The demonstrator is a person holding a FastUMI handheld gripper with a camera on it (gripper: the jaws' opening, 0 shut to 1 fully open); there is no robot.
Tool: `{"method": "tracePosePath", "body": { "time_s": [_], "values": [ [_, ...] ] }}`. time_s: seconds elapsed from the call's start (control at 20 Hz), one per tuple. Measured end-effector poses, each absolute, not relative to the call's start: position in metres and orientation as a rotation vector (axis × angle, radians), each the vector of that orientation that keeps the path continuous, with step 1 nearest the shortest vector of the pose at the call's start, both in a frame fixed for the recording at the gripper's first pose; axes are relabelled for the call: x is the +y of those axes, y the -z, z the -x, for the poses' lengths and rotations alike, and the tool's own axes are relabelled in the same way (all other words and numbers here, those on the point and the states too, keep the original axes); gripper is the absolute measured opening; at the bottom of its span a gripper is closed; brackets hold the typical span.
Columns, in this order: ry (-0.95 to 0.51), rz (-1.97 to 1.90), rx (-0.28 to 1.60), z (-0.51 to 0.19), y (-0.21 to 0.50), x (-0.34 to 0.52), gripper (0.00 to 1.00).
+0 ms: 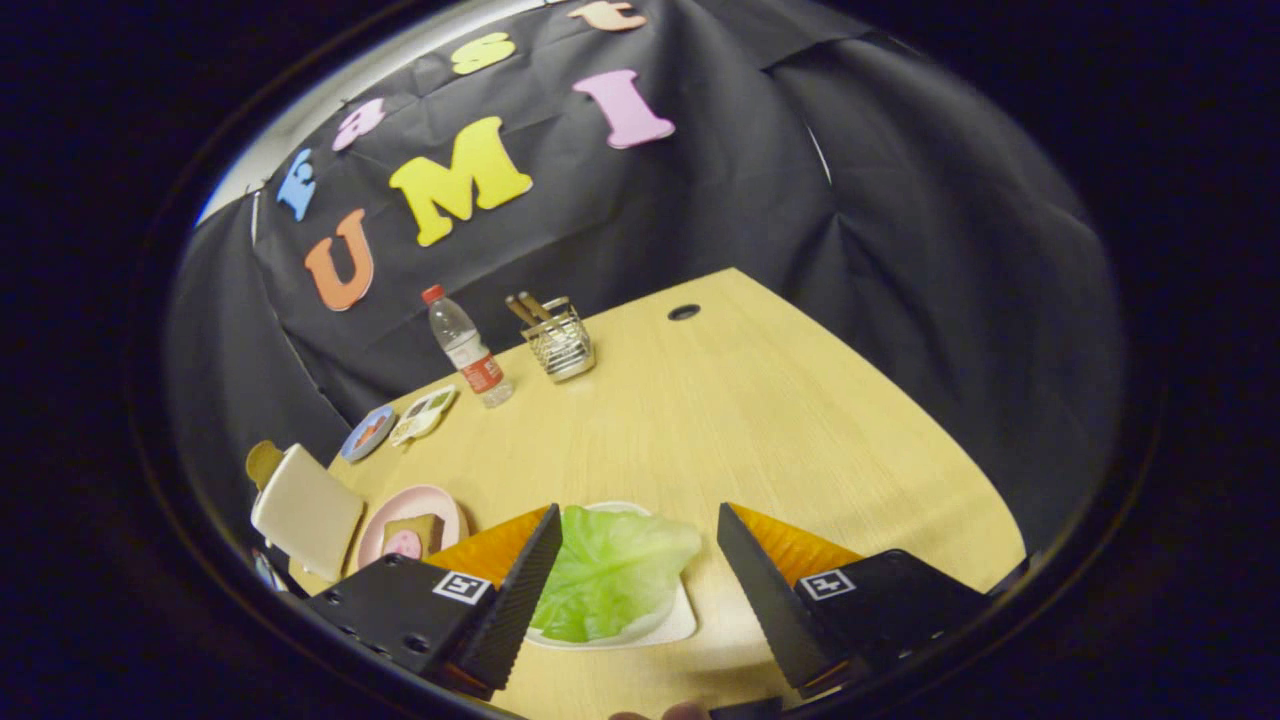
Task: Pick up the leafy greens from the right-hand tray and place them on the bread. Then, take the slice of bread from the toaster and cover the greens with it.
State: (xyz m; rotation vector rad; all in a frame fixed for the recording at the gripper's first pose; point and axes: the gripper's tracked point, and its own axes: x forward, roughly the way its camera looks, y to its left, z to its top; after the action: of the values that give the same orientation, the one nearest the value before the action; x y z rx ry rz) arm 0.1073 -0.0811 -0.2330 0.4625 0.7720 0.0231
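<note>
While its two fingers stand spread wide apart, the hand-held gripper [635, 530] hovers above the wooden worktop [760, 400] with nothing pinched between them. The leafy greens [605, 575] lie in the gap between the fingers, closer to the left one, whose inner edge overlaps the leaf's left side in the view; whether it touches the leaf cannot be told. The right finger stands well clear of the leaf, with bare worktop in between.

The greens are a single pale green lettuce leaf, crinkled and veined, a little brighter toward its near end. It rests on a white tray [680, 622], covering most of it so that only the rim shows along the near and right sides.

Off beyond the left finger sits a pink plate [440, 500] carrying a slice of bread [412, 530] with a pink round piece on it. Just beside that plate, further left, a pale toaster [305, 512] stands with a browned slice [263, 462] poking up behind it. Further back on the worktop are a small blue dish [367, 432], a flat card [423, 414], a water bottle [468, 348] with a red cap, and a wire utensil holder [560, 342].
</note>
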Motion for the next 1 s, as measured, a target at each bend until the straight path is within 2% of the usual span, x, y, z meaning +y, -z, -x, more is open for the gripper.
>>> {"method": "tracePosePath", "body": {
  "time_s": [0.45,0.5,0.6,0.65,1.0],
  "values": [
    [-0.007,-0.591,0.869,-0.108,0.264,-0.079,0.96],
    [-0.008,-0.600,0.878,-0.107,0.265,-0.078,0.93],
    [-0.019,-0.610,0.888,-0.108,0.269,-0.074,0.78],
    [-0.024,-0.606,0.887,-0.109,0.271,-0.073,0.78],
    [-0.014,-0.553,0.862,-0.111,0.265,-0.084,0.01]
  ]
}}
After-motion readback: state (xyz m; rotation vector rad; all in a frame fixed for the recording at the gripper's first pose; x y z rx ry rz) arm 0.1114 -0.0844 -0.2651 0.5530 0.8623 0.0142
